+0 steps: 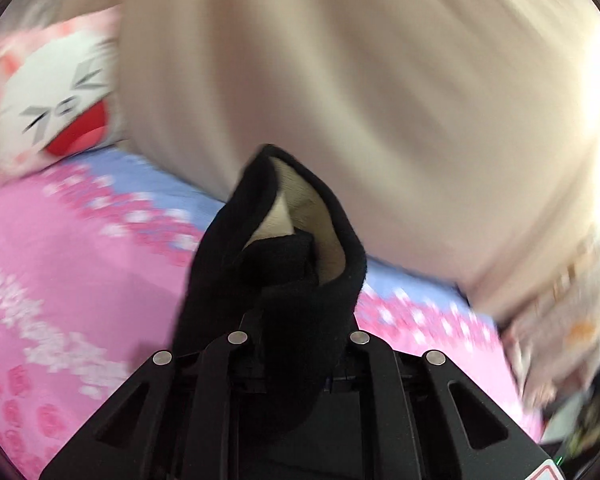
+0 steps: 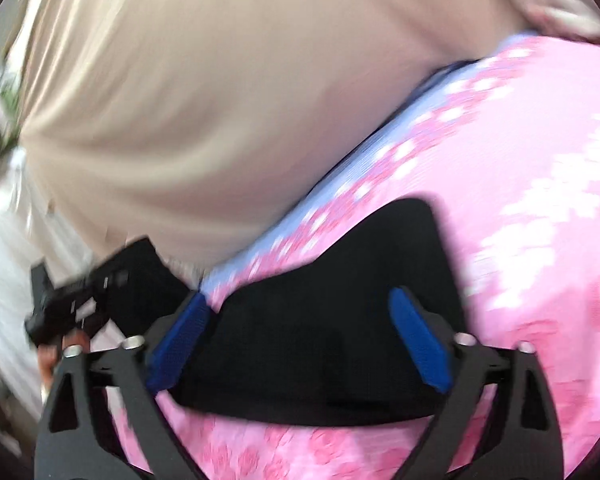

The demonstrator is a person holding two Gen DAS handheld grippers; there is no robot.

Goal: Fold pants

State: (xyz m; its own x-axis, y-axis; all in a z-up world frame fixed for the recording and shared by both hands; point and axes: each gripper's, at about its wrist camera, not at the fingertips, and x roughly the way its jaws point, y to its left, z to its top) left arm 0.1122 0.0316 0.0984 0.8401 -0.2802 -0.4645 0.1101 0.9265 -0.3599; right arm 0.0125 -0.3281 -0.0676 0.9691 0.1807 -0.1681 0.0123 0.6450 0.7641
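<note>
1. Holding: left tongs (image 1: 284,264) are clamped on the black waistband/hem end of the pants (image 1: 340,80). Their fingers are buried in the black fabric, so I judge the grip from the bunching alone.
2. Right tongs (image 2: 296,340) are spread wide and grip nothing. The blue pads (image 2: 418,344) sit either side of a flat black fabric panel (image 2: 340,280), probably another part of the same garment, but blur stops me confirming that.
3. Location: the beige pants hang lifted and billowing above the bed, filling the upper part of both views. The lower edge looks near or touching the bedspread (image 1: 60,240), contact unclear.
4. Handling, my judgement: light, soft and floppy, with no stiffness, so it will sag and swing. Fabric looks smooth and may slip out of a shallow pinch.
5. Where to grip: the thick black ribbed band is the best hold, since it is doubled and grippy. Take the matching black edge with the right tongs to even the ends before laying flat.
6. Surface: a soft bed with a pink and lilac patterned bedspread. It gives under pressure, so creases won't press sharp.
7. Room: a white cat plush with a red mouth (image 1: 56,108) sits at the far left of the bed. There is clutter at the right edge, too blurred to name.
</note>
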